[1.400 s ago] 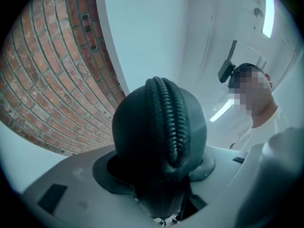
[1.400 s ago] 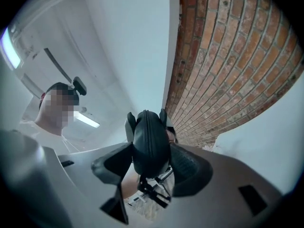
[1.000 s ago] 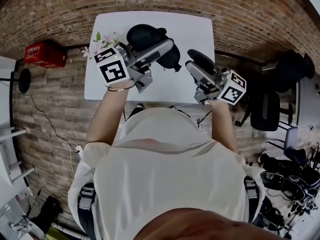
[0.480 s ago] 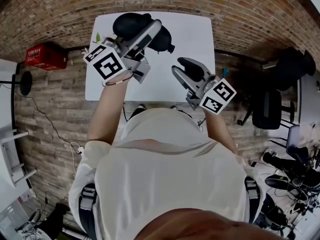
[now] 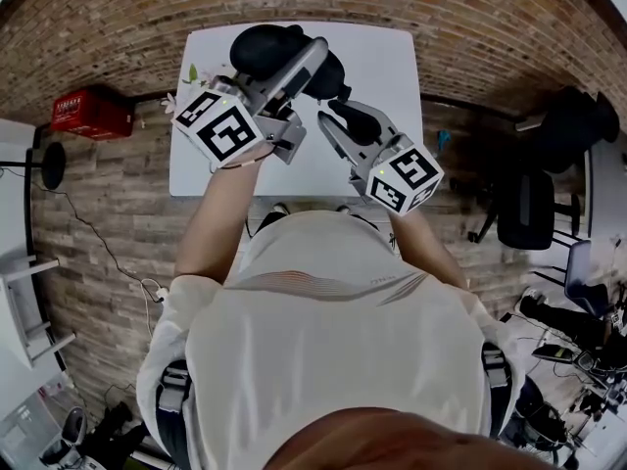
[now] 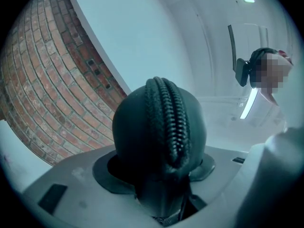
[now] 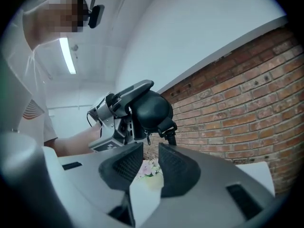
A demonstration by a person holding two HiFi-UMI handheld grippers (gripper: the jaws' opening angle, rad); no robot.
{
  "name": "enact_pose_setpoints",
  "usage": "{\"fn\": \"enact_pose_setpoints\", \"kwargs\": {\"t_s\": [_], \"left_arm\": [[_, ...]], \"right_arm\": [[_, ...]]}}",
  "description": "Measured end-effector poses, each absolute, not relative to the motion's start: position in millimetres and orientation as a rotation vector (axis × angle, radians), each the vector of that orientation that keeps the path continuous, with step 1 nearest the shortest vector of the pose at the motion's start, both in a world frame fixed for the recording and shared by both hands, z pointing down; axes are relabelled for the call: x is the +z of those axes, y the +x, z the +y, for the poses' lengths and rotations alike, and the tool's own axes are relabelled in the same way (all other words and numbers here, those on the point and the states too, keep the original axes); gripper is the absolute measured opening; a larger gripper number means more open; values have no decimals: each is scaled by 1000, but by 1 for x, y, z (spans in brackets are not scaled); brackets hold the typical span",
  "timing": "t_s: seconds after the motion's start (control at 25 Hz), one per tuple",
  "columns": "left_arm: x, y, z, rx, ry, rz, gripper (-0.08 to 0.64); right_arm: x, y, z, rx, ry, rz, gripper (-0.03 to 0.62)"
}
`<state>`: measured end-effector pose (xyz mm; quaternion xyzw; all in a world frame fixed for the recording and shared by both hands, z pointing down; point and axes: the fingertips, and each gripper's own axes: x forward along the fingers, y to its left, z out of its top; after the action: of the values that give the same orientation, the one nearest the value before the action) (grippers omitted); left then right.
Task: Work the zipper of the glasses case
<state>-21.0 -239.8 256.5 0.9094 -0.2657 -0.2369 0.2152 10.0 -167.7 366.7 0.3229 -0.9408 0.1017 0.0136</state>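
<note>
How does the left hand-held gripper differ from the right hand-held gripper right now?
The left hand-held gripper is clamped on the black glasses case; the right hand-held gripper holds nothing. The left one's jaws stand wide around the case; the right one's have just been closing to a narrow gap, empty, short of the case. Both carry a marker cube and hang over the white table.

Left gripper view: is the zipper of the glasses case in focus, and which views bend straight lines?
Left gripper view: the glasses case is dark, its zipper teeth fairly sharp; head view: the white table shows bowed edges; right gripper view: the brick wall curves.
</note>
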Motion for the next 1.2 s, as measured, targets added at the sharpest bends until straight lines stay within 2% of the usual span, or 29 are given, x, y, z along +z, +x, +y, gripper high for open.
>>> {"fn": "enact_pose_setpoints", "kwargs": {"t_s": [0.4, 0.6, 1.2], "left_arm": [[262, -19, -237, -626, 2530, -782, 259], [262, -14, -238, -607, 2551, -794, 259], [270, -14, -245, -605, 2527, -814, 259]], "right_arm": [[365, -5, -171, 288, 1037, -2902, 111], [364, -2, -176, 271, 1064, -2880, 53], [372, 1, -178, 198, 1072, -2816, 49]]}}
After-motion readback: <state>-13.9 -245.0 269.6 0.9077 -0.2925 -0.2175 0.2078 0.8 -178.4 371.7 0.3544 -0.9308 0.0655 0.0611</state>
